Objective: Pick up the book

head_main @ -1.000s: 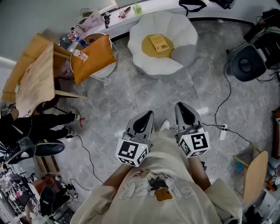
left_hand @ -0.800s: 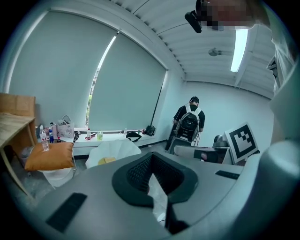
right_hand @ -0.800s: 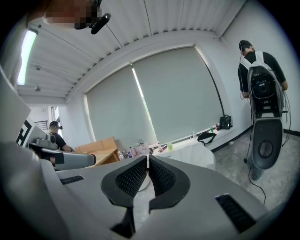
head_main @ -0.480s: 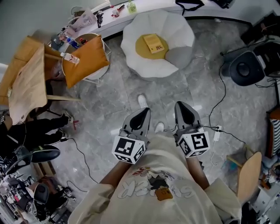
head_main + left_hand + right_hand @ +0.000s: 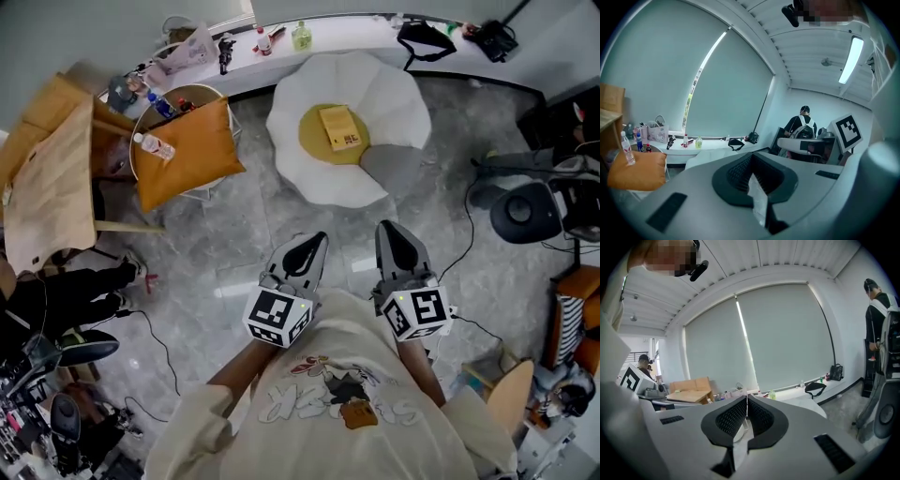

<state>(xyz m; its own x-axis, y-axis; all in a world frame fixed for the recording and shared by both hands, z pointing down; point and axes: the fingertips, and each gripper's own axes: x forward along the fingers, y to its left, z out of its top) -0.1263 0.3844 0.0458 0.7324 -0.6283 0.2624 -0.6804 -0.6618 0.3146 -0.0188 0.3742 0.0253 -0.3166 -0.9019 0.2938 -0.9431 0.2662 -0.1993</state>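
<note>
A yellow book lies flat on the yellow centre of a white egg-shaped floor cushion, well ahead of me in the head view. My left gripper and right gripper are held side by side in front of my body, both pointing toward the cushion and still well short of it. Each is shut with nothing between its jaws, as the left gripper view and the right gripper view show. The book itself is hidden behind the jaws in both gripper views.
An orange cushion rests on a round side table at the left, beside wooden boards. A white ledge with bottles and bags runs along the far wall. Cables and a black fan base lie at the right.
I have walked toward the egg cushion; the floor and furniture slid through the head view. Both grippers stayed shut and side by side.
</note>
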